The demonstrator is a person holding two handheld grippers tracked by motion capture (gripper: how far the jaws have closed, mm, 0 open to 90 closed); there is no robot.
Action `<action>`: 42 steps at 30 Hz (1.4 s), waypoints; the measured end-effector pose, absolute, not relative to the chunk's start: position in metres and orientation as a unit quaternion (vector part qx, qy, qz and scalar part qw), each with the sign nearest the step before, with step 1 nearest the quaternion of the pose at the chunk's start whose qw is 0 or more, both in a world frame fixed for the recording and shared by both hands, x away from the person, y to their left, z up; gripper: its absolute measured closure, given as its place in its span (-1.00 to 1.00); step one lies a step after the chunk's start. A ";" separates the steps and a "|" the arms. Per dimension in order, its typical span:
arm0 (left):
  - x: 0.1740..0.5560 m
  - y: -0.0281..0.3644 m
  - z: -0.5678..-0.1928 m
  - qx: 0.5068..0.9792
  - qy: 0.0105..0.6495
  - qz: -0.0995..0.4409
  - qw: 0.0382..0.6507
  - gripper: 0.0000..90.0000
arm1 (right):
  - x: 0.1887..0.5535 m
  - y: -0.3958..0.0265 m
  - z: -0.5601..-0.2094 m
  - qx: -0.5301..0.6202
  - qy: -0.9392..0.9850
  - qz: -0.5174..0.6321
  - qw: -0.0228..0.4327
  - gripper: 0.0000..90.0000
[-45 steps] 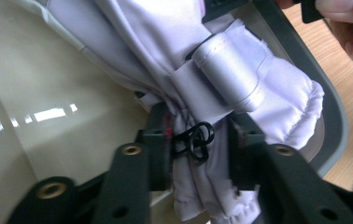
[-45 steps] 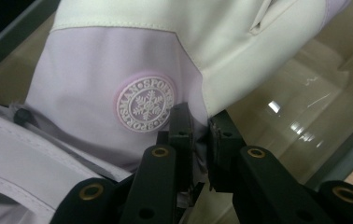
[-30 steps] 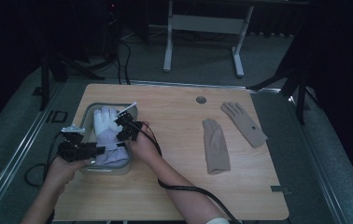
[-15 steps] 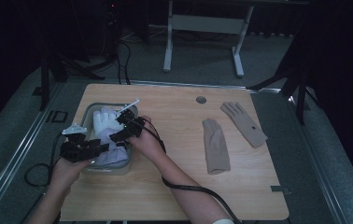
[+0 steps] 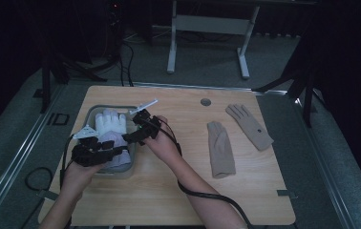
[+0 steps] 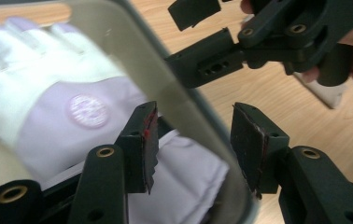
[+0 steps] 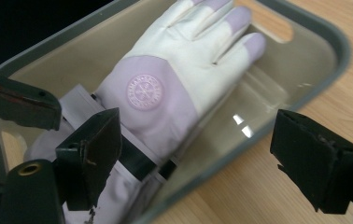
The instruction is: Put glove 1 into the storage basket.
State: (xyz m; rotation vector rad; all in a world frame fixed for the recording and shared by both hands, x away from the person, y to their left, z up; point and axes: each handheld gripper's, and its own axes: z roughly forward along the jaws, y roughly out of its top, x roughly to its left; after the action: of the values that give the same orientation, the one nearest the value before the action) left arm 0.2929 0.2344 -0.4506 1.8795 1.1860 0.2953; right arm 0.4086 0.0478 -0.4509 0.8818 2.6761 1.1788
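While both hands hover over the grey tray (image 5: 90, 114) at the left part of the wooden bench (image 5: 178, 191), the white and lilac glove (image 7: 165, 88) lies flat inside that tray, fingers stretched toward the far end and its round lilac badge facing up. Seen along the right gripper (image 7: 202, 158), the glove sits just ahead of and between its jaws, the cuff nearest, with a black strap across the wrist. The jaws of this gripper have just been opening and now stand wide apart with nothing pinched between them; the tray's near rim runs under the gap, and the glove lies below the pads, untouched.

Ahead of the left gripper (image 6: 193, 144) the tray wall passes between its two jaws, the glove's cuff lying just beyond the left-hand one. The jaws stand partly apart; neither pad presses on the glove or the rim, so it holds nothing. Just past its tips, higher up, is the right gripper, held in a hand.

From the high view, the left gripper (image 5: 97, 151) hangs over the tray's near end and the right gripper (image 5: 140, 129) over its right edge, close beside each other. Well away to the right of both lie two beige gloves (image 5: 220, 152), flat on the bench, near a small round grey disc (image 5: 206, 102).
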 end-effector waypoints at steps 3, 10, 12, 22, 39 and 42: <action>0.291 0.227 -0.449 0.758 0.470 0.124 0.436 0.12 | 0.408 0.039 -0.451 0.291 0.874 0.385 0.047 -0.64; 0.291 0.199 -0.447 0.761 0.453 0.117 0.450 -0.40 | 0.408 0.002 -0.451 0.306 0.870 0.383 0.059 -0.65; 0.291 0.196 -0.447 0.760 0.452 0.117 0.453 -0.48 | 0.408 -0.002 -0.451 0.308 0.869 0.382 0.059 -0.65; 0.286 0.157 -0.449 0.764 0.406 0.118 0.487 -0.83 | 0.402 -0.051 -0.443 0.320 0.856 0.400 0.073 -0.69; 0.277 0.102 -0.482 0.780 0.328 0.113 0.520 -0.95 | 0.396 -0.138 -0.451 0.354 0.834 0.411 0.103 -0.64; 0.276 0.098 -0.492 0.783 0.321 0.111 0.521 -0.95 | 0.395 -0.153 -0.457 0.358 0.832 0.410 0.110 -0.52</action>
State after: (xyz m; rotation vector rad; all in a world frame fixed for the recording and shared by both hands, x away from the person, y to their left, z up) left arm 0.2765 0.0982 -0.4916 1.8761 0.7695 0.2652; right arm 0.3946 -0.1534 -0.4566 1.0512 2.4458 1.2037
